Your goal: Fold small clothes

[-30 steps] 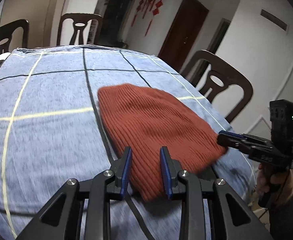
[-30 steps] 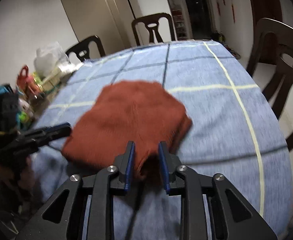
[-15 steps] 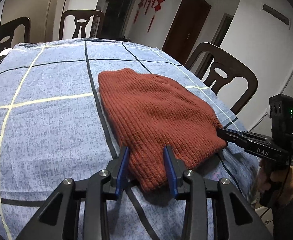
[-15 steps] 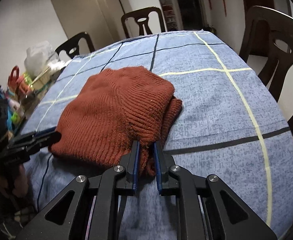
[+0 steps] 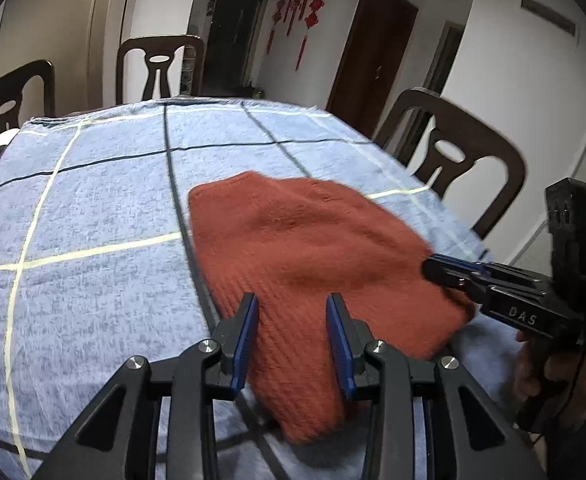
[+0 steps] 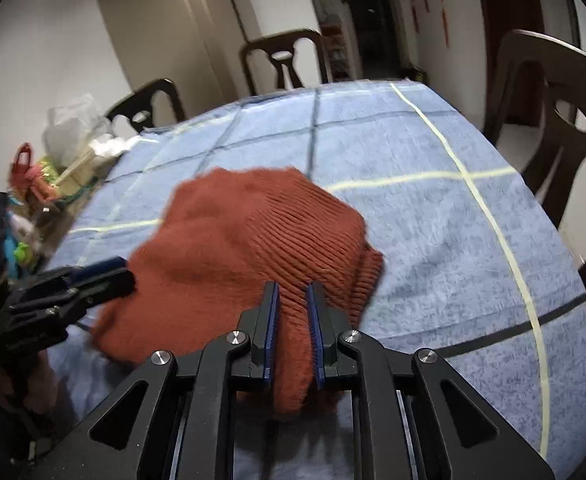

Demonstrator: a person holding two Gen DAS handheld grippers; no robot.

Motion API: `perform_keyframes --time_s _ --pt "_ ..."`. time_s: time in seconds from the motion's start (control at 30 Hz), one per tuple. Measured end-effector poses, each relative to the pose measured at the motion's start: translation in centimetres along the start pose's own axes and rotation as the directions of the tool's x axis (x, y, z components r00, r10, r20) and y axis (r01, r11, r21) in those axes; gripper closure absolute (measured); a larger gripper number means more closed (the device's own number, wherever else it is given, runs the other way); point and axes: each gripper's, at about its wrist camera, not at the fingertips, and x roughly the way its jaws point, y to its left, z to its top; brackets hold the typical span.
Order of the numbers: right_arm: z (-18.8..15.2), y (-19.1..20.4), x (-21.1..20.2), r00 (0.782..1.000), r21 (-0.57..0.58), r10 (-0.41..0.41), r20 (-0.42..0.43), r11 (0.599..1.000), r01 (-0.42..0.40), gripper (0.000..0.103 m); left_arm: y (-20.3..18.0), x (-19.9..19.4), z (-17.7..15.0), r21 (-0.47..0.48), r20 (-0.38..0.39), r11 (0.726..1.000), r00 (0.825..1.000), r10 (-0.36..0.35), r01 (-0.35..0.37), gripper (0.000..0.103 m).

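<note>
Rust-red ribbed knit fills the space ahead of both pairs of fingers: one small knitted garment [image 5: 309,248], already doubled over, lies on the blue checked tablecloth [image 5: 93,200]. Half a second ago it lay flat and sharp in both views; now its near edge is blurred and bunched upward, so we judge that a lift or drag has begun, probably the start of the next fold. Our right gripper [image 6: 293,320] is clenched on the near corner of the garment, a thick ridge of knit squeezed between its blue pads [image 6: 271,324], just as it was half a second ago, though the cloth now rises higher between them. Our left gripper [image 5: 293,344] has its fingers spread apart with the other near corner lying between them; the pads [image 5: 245,336] stand either side of the fabric without pinching it, much as before. If the fold is to go evenly, we think the left fingers need to close before the right pulls further, or the garment will skew. We count one garment, two grippers, and three dark wooden chairs [image 5: 453,152] beyond the fingertips.
</note>
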Motion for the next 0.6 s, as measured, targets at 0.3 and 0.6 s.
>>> perform_keyframes --time_s 0.3,0.6 --pt "1.0 -0.4 -0.5 1.000 0.035 0.016 0.023 0.999 -0.017 0.086 0.2 -1.0 -0.3 -0.034 0.014 0.999 1.000 -0.017 0.017 0.064" --pt "2.1 -0.7 0.3 1.000 0.069 0.014 0.013 0.998 -0.015 0.086 0.1 -0.3 1.4 -0.041 0.032 0.999 0.999 -0.020 0.022 0.064"
